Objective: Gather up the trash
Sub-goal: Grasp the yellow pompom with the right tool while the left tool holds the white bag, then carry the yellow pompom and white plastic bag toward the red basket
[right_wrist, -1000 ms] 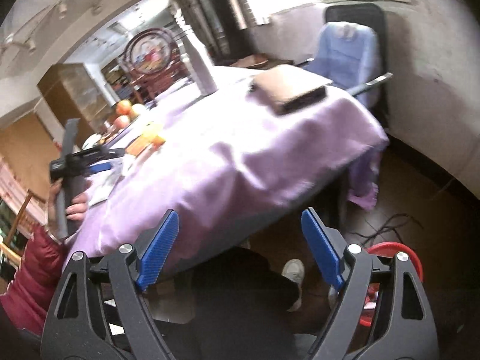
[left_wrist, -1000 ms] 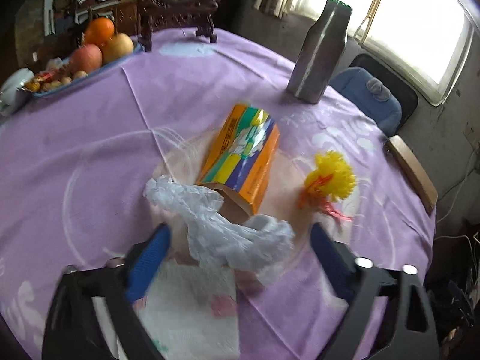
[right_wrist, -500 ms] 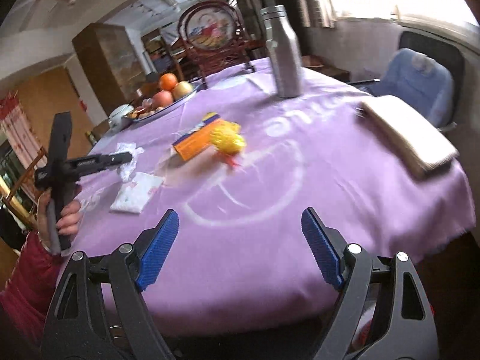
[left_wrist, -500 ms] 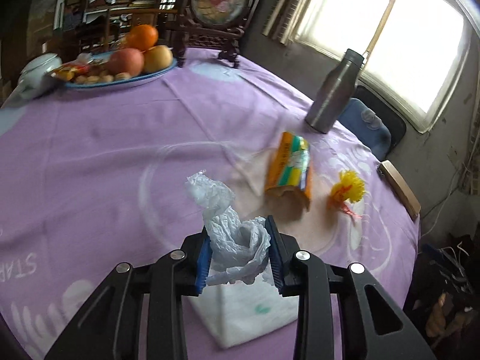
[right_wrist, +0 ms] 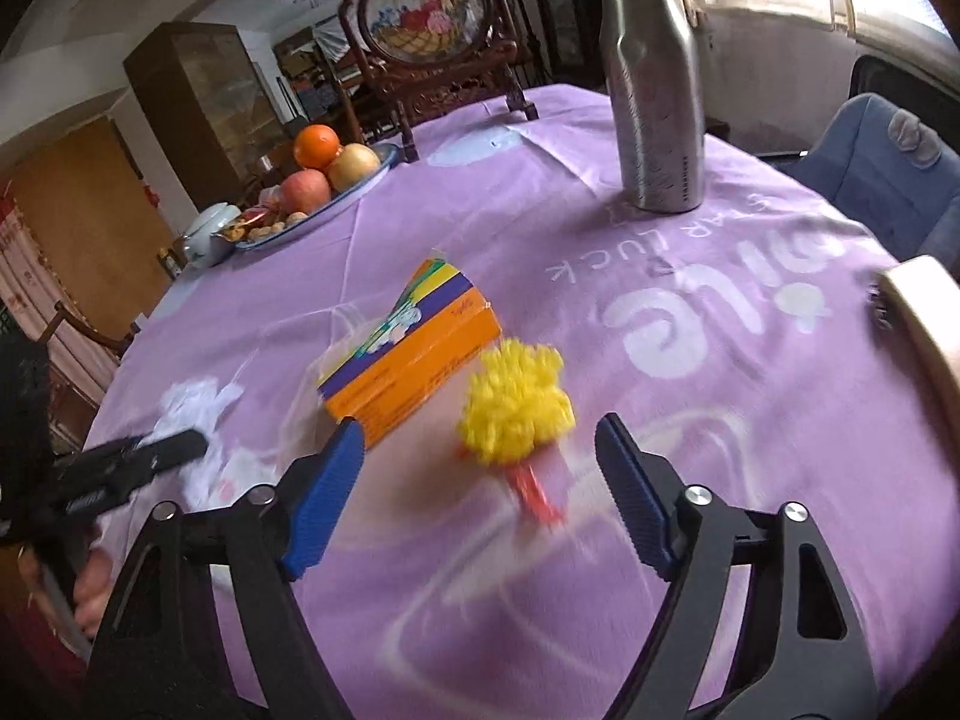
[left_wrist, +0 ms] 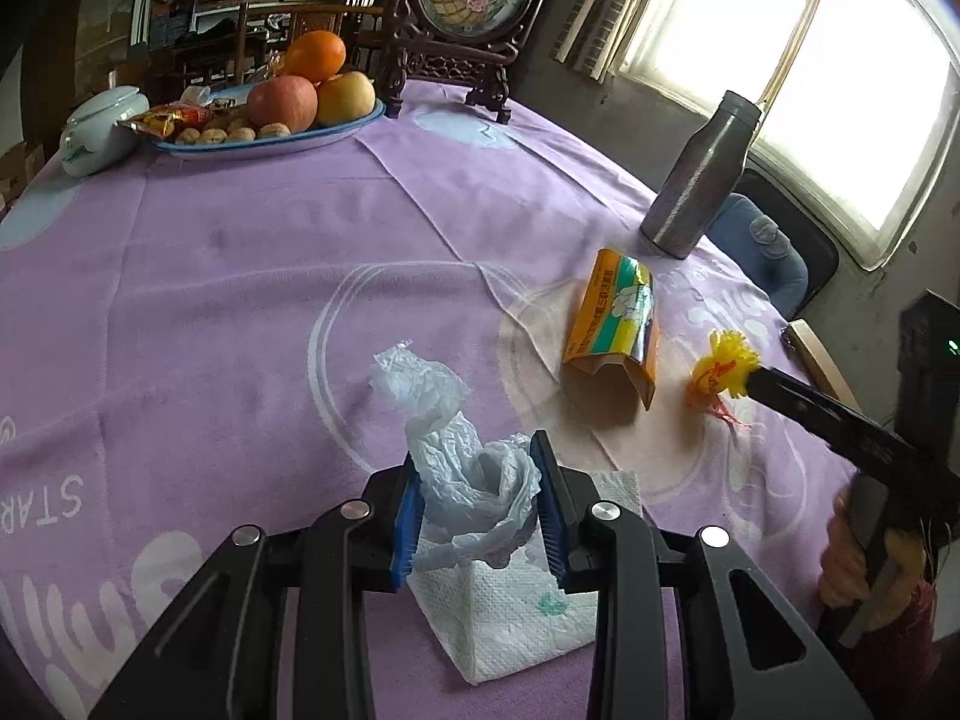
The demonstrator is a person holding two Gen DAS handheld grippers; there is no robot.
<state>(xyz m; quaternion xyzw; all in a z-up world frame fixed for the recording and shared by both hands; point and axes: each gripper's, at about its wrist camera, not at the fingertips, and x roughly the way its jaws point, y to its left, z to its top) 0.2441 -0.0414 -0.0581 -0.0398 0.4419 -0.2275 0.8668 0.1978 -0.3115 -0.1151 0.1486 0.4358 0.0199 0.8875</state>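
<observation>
At the far left of the bench [left_wrist: 240,276], which is covered in a purple cloth, stands 1 pale lidded ceramic jar [left_wrist: 99,132], just beside 1 blue-rimmed fruit plate [left_wrist: 336,131]. The plate carries 1 orange [left_wrist: 315,55], 2 apples [left_wrist: 282,101], several walnuts and a snack packet. Behind the plate stands 1 carved wooden screen [left_wrist: 468,0] with a round flower-basket picture.

Near the front edge, the left gripper [left_wrist: 477,510] has its 2 blue-padded fingers [left_wrist: 408,516] clamped on 1 crumpled white plastic bag [left_wrist: 462,456], which trails forward over the cloth. Under the bag lies 1 white paper napkin [left_wrist: 516,618], flat on the bench.

Right of centre lies 1 orange, green and purple carton [left_wrist: 618,312] on its side, its open end toward the camera. Beyond it stands 1 upright steel bottle [left_wrist: 699,180].

Next comes 1 yellow pom-pom [right_wrist: 516,402] with a red string tail, resting on the cloth just beside the carton. The right gripper [right_wrist: 480,480] has its 2 fingers [right_wrist: 327,480] spread wide apart, 1 on each side of the pom-pom and not touching it. In the left wrist view, one dark finger tip reaches the pom-pom's edge.

At the far right edge lies 1 tan wooden board [right_wrist: 930,324], and past the bench stands 1 blue cushioned chair [right_wrist: 882,162].
</observation>
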